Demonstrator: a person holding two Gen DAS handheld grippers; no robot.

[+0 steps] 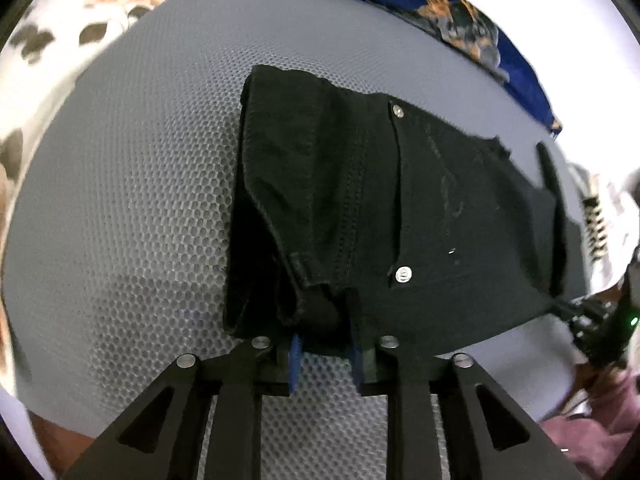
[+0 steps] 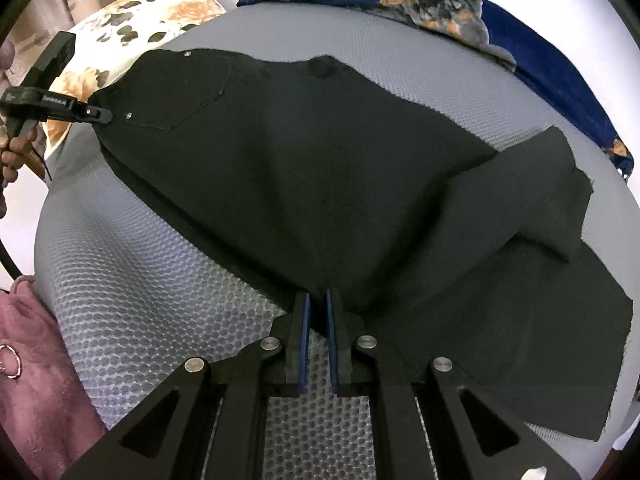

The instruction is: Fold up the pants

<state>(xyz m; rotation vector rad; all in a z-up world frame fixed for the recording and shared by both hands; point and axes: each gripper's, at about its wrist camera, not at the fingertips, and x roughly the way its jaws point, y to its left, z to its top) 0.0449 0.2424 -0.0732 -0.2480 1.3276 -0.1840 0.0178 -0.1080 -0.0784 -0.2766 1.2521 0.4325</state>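
Black pants (image 2: 320, 168) lie spread on a grey mesh mat (image 2: 140, 300), waistband and rivet pocket (image 2: 180, 88) at the far left, legs running right with one leg end folded over (image 2: 540, 192). My right gripper (image 2: 316, 300) is closed on the near edge of the pants at mid-leg. My left gripper (image 1: 324, 336) sits at the waistband edge (image 1: 360, 200), its blue pads apart with cloth between them. It also shows in the right wrist view (image 2: 98, 114), touching the waist corner.
A blue floral blanket (image 2: 520, 24) lies along the far edge of the mat. A floral pillow (image 2: 132, 20) is at the far left. Pink cloth (image 2: 36, 360) is at the near left. A white shoe (image 1: 608, 220) is at the right.
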